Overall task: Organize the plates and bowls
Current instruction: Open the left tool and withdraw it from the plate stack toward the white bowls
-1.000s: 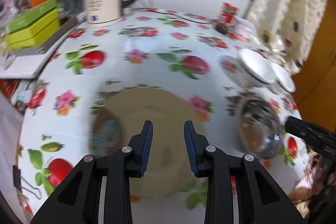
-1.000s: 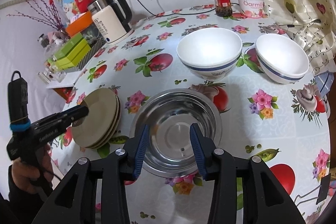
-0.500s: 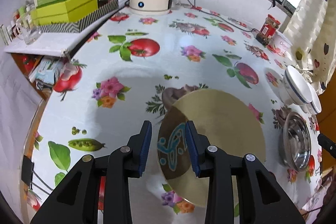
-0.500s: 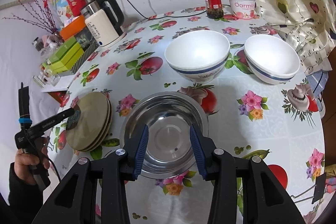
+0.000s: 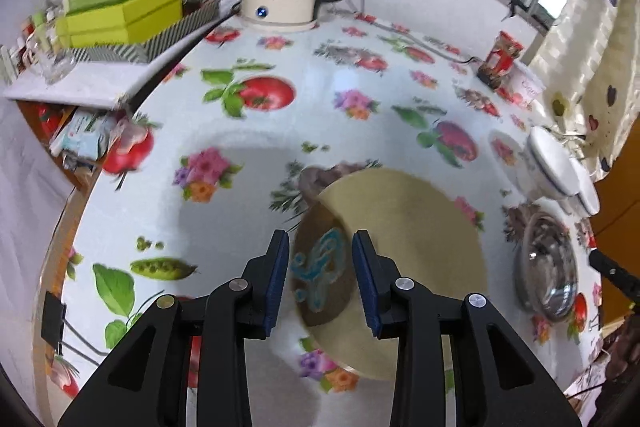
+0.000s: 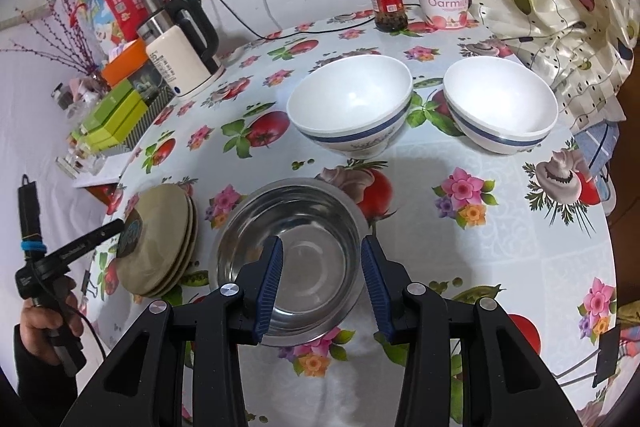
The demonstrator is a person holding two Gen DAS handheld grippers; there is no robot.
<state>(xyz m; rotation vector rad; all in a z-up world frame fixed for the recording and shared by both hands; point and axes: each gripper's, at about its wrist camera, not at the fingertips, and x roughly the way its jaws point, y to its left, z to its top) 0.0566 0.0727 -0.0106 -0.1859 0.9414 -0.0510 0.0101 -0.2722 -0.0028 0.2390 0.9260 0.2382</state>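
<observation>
My left gripper (image 5: 320,279) sits at the near-left edge of the plate stack (image 6: 160,235), jaws partly apart with the rim and its blue glazed mark (image 5: 318,267) framed between them; I cannot tell whether the pads touch the rim, and nothing looks clamped. In my right wrist view the same gripper (image 6: 120,227) reaches the stack from its left side, so the plates lie straight ahead of my left hand (image 6: 48,323) and slightly to the right, far nearer to it than to my right. My right gripper (image 6: 320,279) hangs over the near rim of the steel bowl (image 6: 292,239), jaws apart and holding nothing, the bowl's hollow showing between them. The stack looks like 3 flat beige plates, nested neatly, lying low on the flowered tablecloth (image 6: 500,227) just left of the steel bowl. Beyond the bowl stand 2 white bowls with blue bands, one in the middle (image 6: 352,111) and one to the right (image 6: 500,107), apart from each other. I judge the next grip wants the left jaws straddling the plate edge.
</observation>
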